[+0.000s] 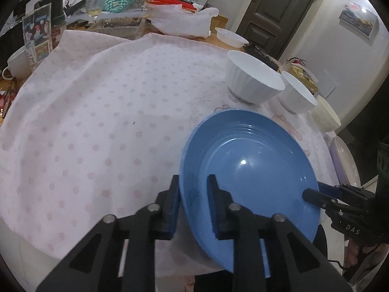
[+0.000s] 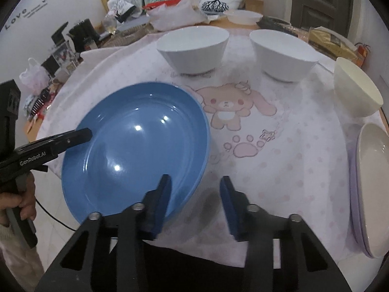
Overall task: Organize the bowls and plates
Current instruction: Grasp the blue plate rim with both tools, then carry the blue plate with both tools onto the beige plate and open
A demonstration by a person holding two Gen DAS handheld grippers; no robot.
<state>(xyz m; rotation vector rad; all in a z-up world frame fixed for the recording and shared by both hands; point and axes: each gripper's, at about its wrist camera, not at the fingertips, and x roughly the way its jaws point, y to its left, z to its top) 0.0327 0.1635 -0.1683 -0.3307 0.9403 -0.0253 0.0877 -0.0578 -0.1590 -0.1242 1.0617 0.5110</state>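
Note:
A blue plate (image 1: 250, 170) (image 2: 136, 150) is held tilted above the near edge of the table. My left gripper (image 1: 194, 185) is shut on its left rim; it shows in the right wrist view (image 2: 80, 133) at the plate's left. My right gripper (image 2: 194, 185) is open, its left finger over the plate's near rim; it shows at the plate's right rim in the left wrist view (image 1: 313, 192). Two white bowls (image 2: 194, 48) (image 2: 284, 53) and a cream bowl (image 2: 357, 90) stand upright at the back. A pale plate stack (image 2: 372, 189) lies at the right edge.
The round table carries a pink dotted cloth (image 1: 97, 121) with a bear print (image 2: 231, 104). Clutter fills the far side: a mug (image 1: 17, 65), a wine glass (image 1: 93, 7), a shallow white dish (image 1: 231, 37), bags and boxes. A door (image 1: 279, 12) is behind.

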